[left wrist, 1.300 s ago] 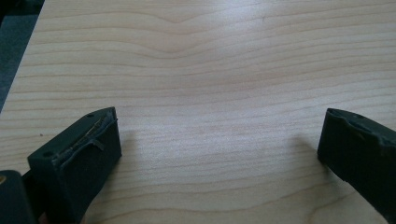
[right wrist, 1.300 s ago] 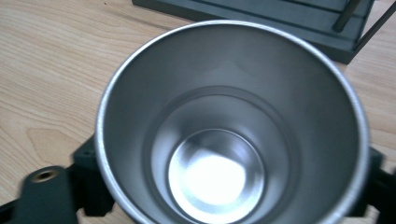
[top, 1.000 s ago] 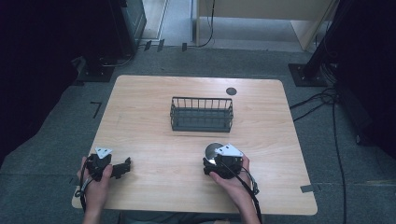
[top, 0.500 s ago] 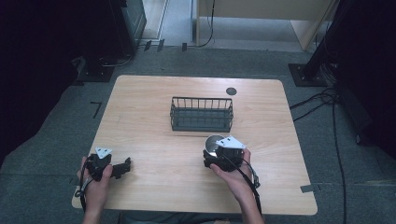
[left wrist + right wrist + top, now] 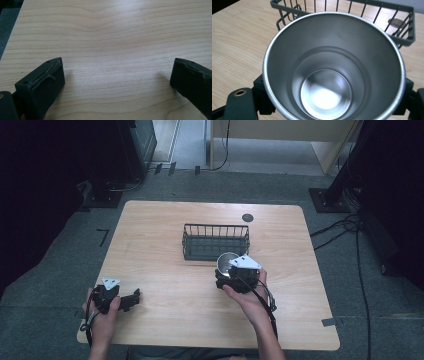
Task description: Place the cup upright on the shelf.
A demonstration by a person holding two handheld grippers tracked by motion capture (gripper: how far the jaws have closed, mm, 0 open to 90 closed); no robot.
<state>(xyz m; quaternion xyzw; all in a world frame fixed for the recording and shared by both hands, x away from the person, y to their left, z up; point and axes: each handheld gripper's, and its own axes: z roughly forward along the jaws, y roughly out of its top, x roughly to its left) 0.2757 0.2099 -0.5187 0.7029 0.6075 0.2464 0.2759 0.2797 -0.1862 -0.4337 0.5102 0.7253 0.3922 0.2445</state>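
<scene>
Right gripper [image 5: 235,279] clamped on a steel cup [image 5: 226,263], jaws on either side of its wall, mouth facing the camera in the right gripper view. Cup held just in front of the wire basket [image 5: 216,241], above the table [image 5: 160,235]. Left gripper [image 5: 120,298] jaws wide apart, nothing between them, resting near the table's front-left corner, hand [image 5: 102,312] wrapped around its body.
</scene>
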